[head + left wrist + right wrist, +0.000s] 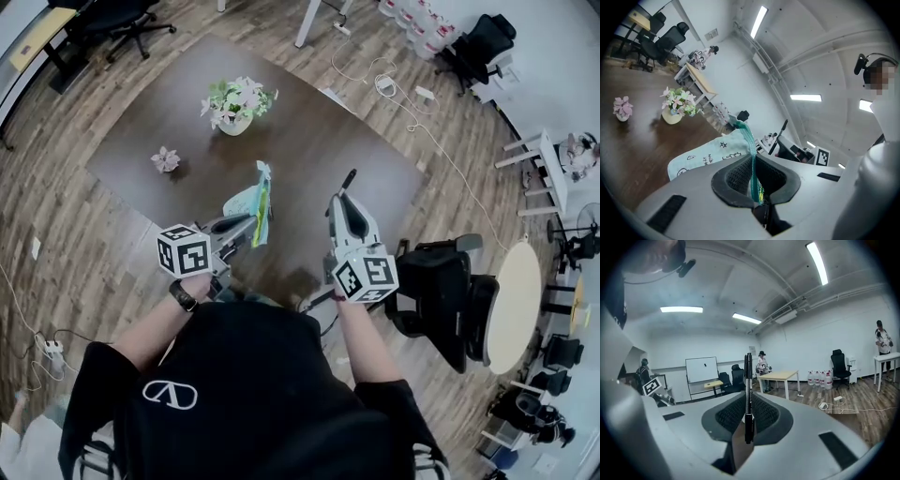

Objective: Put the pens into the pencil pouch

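Both tools are up in front of me, above the near edge of the dark brown wooden desk (309, 141).

My left tool (249, 225) (756, 182) has its jaws nearly together, pinched on the green zip edge of the mint fabric pencil pouch (249, 201) (707, 157) with black doodles. The pouch is off the desk, sticking out beyond the jaws. In the left gripper view the zip edge runs upright through the gap between the pads, with a bit of yellow showing low down by the pads. The printed body fans out to the left of that view.

My right tool (343, 201) (749, 422) is closed down on a slim black pen (349, 179) (748, 389). The pen stands upright between the pads, and most of its length pokes out past the jaw tips. In the head view it points away from me, over the desk. The pen is just beside the pouch, to its right, and not touching it. It is not in the pouch yet.

On the far side of the desk sit a white pot of pale flowers (236, 103) and, well to its left, a small pink flower pot (166, 160). A black office chair (441, 291) stands on the wooden floor (56, 234) to my right, and a round white table (516, 305) is beyond it.
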Motion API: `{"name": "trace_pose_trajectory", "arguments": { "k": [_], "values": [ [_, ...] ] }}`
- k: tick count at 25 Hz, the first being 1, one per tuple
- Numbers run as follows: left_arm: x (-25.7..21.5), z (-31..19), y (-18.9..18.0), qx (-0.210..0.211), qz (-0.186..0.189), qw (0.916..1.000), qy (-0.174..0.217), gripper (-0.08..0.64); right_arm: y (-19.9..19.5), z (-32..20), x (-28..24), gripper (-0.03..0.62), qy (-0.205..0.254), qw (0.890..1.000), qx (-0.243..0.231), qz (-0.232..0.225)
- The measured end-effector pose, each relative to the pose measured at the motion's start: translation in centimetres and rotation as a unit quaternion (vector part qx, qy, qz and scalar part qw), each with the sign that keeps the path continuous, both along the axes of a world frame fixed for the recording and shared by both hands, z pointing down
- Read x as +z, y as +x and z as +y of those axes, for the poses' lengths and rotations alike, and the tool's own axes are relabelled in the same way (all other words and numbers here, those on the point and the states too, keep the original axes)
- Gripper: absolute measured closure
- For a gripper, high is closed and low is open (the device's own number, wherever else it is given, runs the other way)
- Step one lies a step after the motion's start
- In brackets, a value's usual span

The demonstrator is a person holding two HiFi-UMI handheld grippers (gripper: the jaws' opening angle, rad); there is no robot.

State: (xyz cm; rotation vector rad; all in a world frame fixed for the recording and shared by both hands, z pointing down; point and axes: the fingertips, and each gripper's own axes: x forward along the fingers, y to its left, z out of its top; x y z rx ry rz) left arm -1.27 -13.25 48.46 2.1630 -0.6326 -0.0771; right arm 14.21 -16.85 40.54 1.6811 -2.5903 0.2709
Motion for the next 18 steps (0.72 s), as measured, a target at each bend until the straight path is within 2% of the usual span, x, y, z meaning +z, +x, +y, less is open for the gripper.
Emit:
{"name": "trace_pose_trajectory", "arguments": {
  "k": [3, 8, 13, 18],
  "values": [
    [-0.2, 0.1, 0.4, 0.006, 0.006, 1.0, -0.001, 0.537, -0.9, 0.8, -0.7, 0.548, 0.022, 1.0, -0.008, -0.017],
    [-0.9, 0.2, 1.0, 0.014, 0.013, 0.9998, 0.001, 0.537, -4.7, 1.0, -3.8, 0.549, 0.061, 0.993, -0.05, -0.092],
    [-2.5, 0.0, 1.6, 0.019, 0.023, 0.9995, 0.014, 0.537, -9.7, 0.8, -5.3, 0.549, 0.087, 0.985, -0.102, -0.108],
    [-4.5, 0.0, 1.8, 0.021, 0.046, 0.9985, 0.021, 0.537, -11.5, 0.5, -5.1, 0.548, 0.091, 0.984, -0.114, -0.101]
  ]
}}
